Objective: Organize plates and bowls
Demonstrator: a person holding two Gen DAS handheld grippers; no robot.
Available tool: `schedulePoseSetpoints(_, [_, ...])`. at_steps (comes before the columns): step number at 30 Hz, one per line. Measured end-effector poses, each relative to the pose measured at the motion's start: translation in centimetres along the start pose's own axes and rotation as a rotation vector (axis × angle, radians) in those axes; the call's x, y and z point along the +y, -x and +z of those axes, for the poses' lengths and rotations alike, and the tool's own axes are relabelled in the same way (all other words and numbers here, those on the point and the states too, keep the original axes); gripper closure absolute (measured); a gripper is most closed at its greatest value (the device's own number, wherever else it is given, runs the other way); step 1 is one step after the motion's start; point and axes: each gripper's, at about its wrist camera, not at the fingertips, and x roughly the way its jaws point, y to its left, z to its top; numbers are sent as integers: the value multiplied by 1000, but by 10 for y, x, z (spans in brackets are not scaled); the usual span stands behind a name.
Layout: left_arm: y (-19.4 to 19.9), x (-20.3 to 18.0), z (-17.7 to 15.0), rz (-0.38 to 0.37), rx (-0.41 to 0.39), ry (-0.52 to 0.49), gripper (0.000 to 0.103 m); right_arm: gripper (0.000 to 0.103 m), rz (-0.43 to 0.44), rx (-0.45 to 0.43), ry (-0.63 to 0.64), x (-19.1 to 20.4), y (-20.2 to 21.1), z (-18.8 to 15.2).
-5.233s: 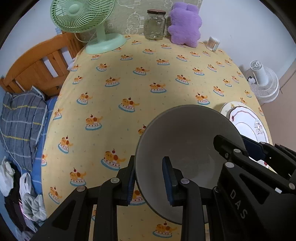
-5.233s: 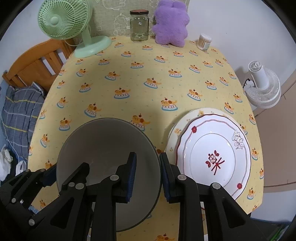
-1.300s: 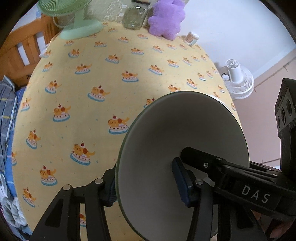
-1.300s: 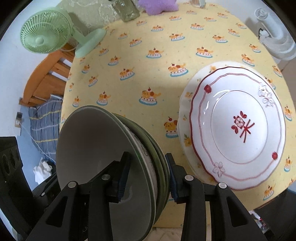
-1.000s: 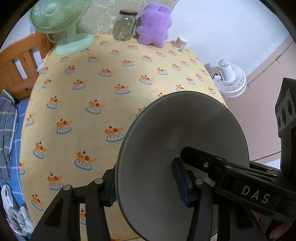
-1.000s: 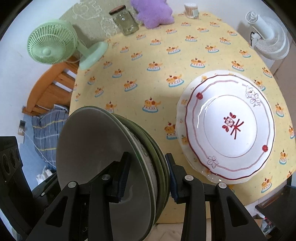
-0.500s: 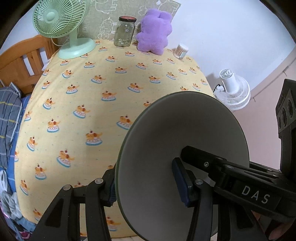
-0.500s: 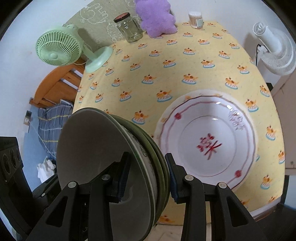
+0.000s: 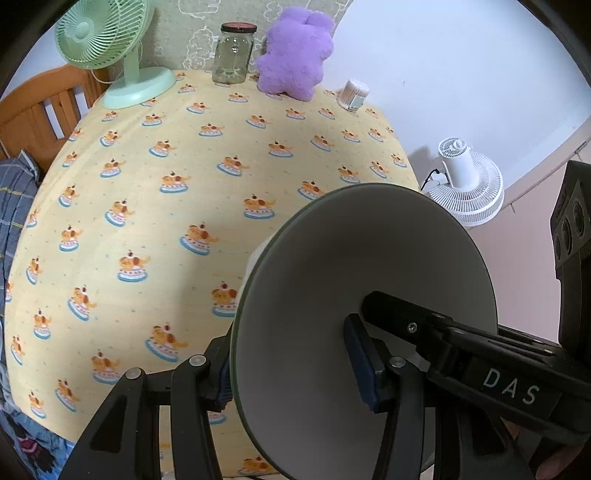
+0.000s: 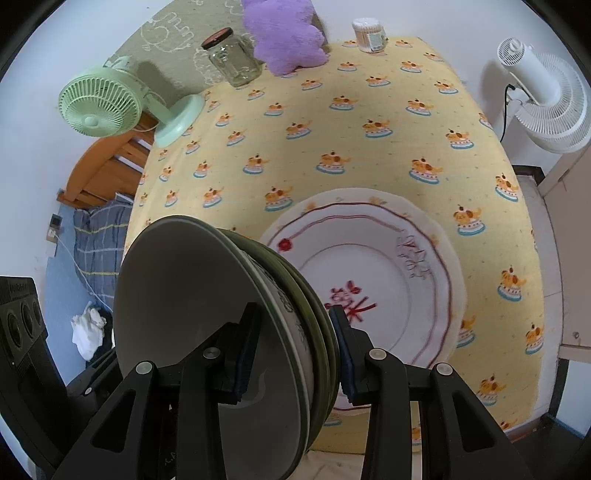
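A stack of nested grey bowls with green rims (image 9: 362, 277) is held tilted on edge above the yellow tablecloth (image 9: 147, 184). My left gripper (image 9: 291, 373) is shut on its rim, one pad outside and one inside the top bowl. The right gripper (image 10: 295, 349) is shut across the opposite rim of the same stack (image 10: 192, 314). Behind the stack, white plates with red trim (image 10: 369, 280) lie stacked flat on the table, near its right edge. Only a sliver of those plates (image 9: 255, 258) shows in the left wrist view.
A green desk fan (image 9: 103, 33), a glass jar (image 9: 232, 55), a purple plush toy (image 9: 295, 51) and a cotton-swab tub (image 9: 354, 94) line the table's far edge. A white floor fan (image 9: 465, 184) stands to the right, and a wooden bed frame (image 10: 107, 173) to the left.
The bowl stack, flat on the table five seconds ago, is now lifted and tilted. Over the last second both grippers carried it sideways, and the white plates now sit directly behind it.
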Motion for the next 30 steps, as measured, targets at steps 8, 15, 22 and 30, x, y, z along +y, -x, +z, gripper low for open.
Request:
schedulePoseSetpoints(8, [-25, -19, 2, -11, 42, 15, 52, 62, -17, 37, -16, -29, -8, 8])
schedulePoseSetpoints(15, [-46, -27, 6, -21, 89, 22, 52, 62, -32, 73, -41, -48, -17, 14])
schedulePoseSetpoints(22, [-60, -31, 11, -20, 123, 29, 52, 62, -41, 107, -64, -61, -28, 21])
schedulePoseSetpoints(30, [-63, -27, 17, -20, 114, 46, 52, 62, -43, 99, -46, -60, -32, 32])
